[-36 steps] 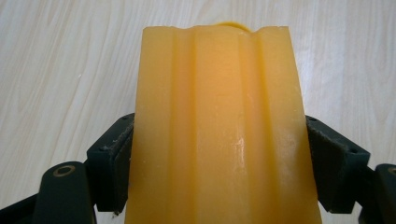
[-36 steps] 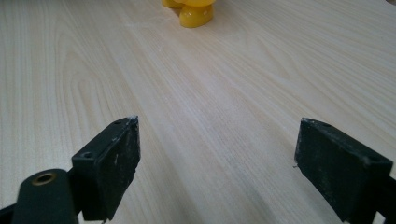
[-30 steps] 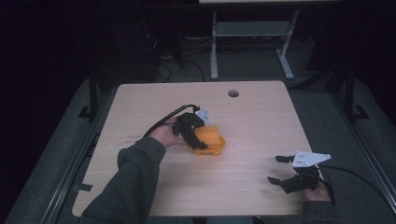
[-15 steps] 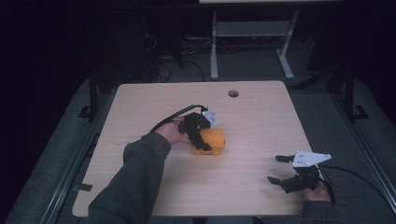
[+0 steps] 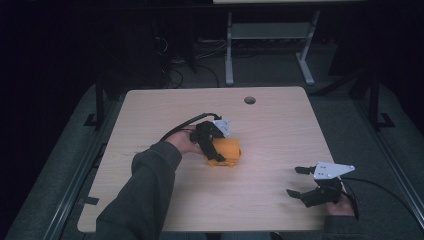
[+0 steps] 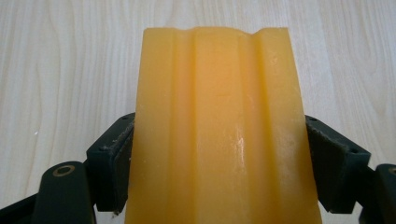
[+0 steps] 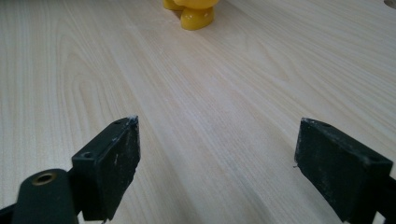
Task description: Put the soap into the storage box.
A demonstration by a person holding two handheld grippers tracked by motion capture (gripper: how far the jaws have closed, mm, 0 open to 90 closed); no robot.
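Left gripper [image 5: 216, 145] clamping the orange block [image 5: 226, 152] near the middle of the table [image 5: 280, 125].
Both jaws press its ribbed sides (left gripper view); right gripper [image 5: 302, 184] rests splayed and empty, well apart near the front edge.

Tabletop [image 5: 280, 125]: light wood grain, rounded corners, round cable hole [image 5: 249, 100] near far edge | Floor [image 5: 360, 125]: grey carpet | Far furniture: grey metal table frame [image 5: 267, 35] on splayed feet | Cables [image 5: 200, 50]: loose on floor behind tabletop | Light: dim, surroundings dark, tabletop lit
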